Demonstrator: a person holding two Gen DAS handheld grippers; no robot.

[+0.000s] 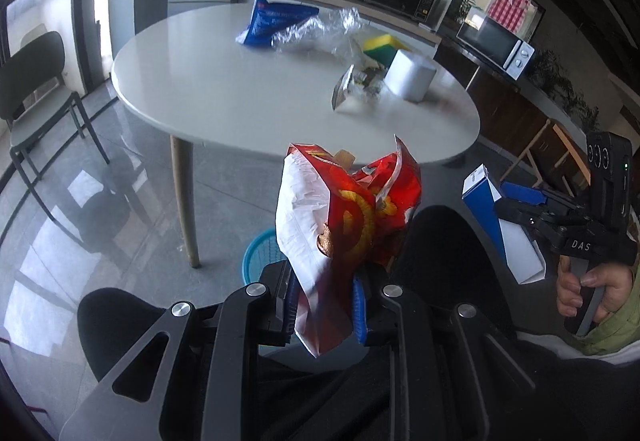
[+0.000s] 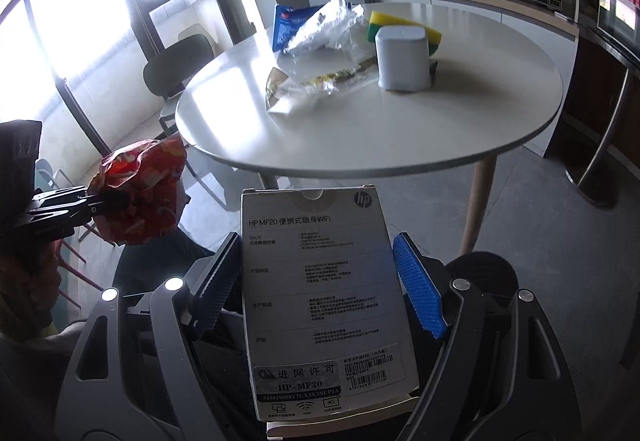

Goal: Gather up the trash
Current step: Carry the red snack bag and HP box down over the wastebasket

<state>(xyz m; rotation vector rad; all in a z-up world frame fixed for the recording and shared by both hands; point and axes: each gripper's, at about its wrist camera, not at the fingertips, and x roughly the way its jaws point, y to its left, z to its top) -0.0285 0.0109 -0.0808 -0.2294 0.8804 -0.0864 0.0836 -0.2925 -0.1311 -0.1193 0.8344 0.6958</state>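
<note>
Holding: two pieces of trash at once, one in each tool, both lifted clear of the worktop.

Left wrist view, left tool (image 1: 324,315): clamped on a crumpled red snack bag (image 1: 344,225), which stands up between the blue pads.
Left wrist view, bin: a blue basket (image 1: 258,255) sits on the floor below and behind the bag, beside the worktop's leg; I judge it the place for the trash.
Left wrist view, right tool (image 1: 508,201): at the right edge, my hand (image 1: 592,291) on its handle, gripping a blue and white box (image 1: 504,225).
Left wrist view, worktop (image 1: 224,93): still carries a blue packet (image 1: 272,21), clear plastic wrap (image 1: 320,29), a small torn wrapper (image 1: 352,87), a yellow-green sponge (image 1: 382,47) and a pale grey container (image 1: 410,75).

Right wrist view, right tool (image 2: 316,293): jaws stand wide with the box (image 2: 320,297) between them; the left pad meets its edge, the right pad's contact I cannot tell.
Right wrist view, left tool (image 2: 108,203): at the left, pinching the red bag (image 2: 140,193).

Progress: two items picked, none visibly binned yet.
Left to do: drop both into the basket, then return for the packet, wrap and wrapper; sponge and container look like keepers, I judge.
</note>
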